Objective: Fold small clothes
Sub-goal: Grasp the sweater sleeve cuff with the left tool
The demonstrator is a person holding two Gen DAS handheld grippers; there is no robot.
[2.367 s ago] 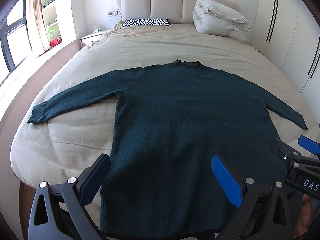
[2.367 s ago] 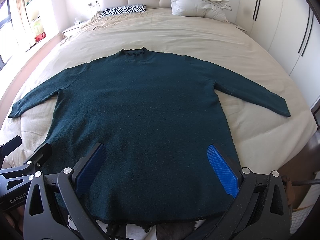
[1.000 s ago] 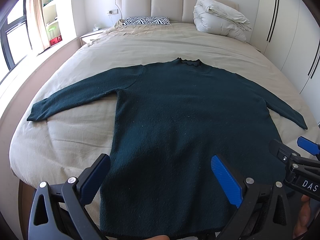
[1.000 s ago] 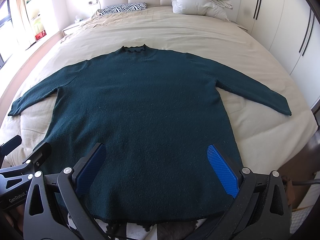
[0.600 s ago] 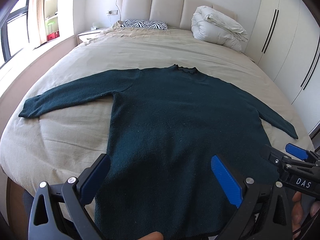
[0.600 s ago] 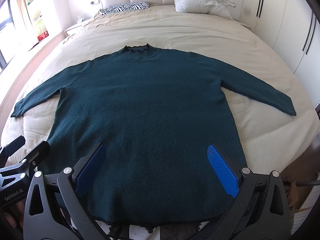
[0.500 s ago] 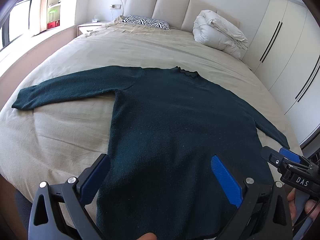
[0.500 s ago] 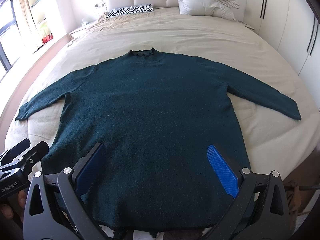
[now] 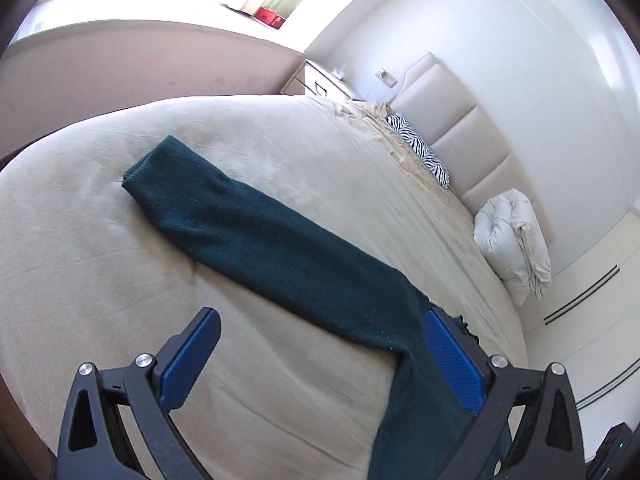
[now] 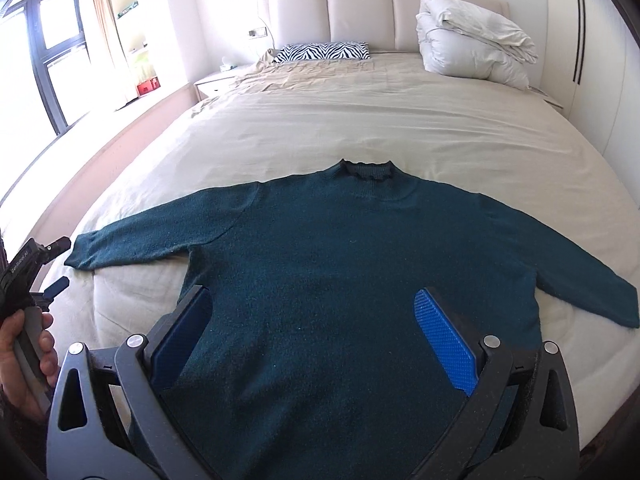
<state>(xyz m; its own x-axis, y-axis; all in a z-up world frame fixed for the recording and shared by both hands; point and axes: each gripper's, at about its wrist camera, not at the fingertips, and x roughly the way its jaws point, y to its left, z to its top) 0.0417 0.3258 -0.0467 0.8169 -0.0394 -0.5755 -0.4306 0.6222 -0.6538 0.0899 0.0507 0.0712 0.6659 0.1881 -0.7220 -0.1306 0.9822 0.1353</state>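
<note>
- With its blue pads spread wide and nothing between them, the left gripper hangs over the bed beside the sweater's left sleeve, aimed toward the cuff.
- The right gripper likewise has its jaws fully apart and grips nothing; it hovers above the lower body of the dark green sweater.
- The sweater lies flat and face up on the beige bed, collar toward the headboard, both sleeves stretched out to the sides, no fold in it yet.
- By my reading, the step in hand is the first fold: reaching for the left sleeve to bring it in across the body.
- The next move calls for lowering the left gripper to the cuff, pinching only the knit and not the sheet under it, then carrying the sleeve inward while the right gripper steadies the body.
- A zebra pillow and a rolled duvet lie well apart, near the headboard.
</note>
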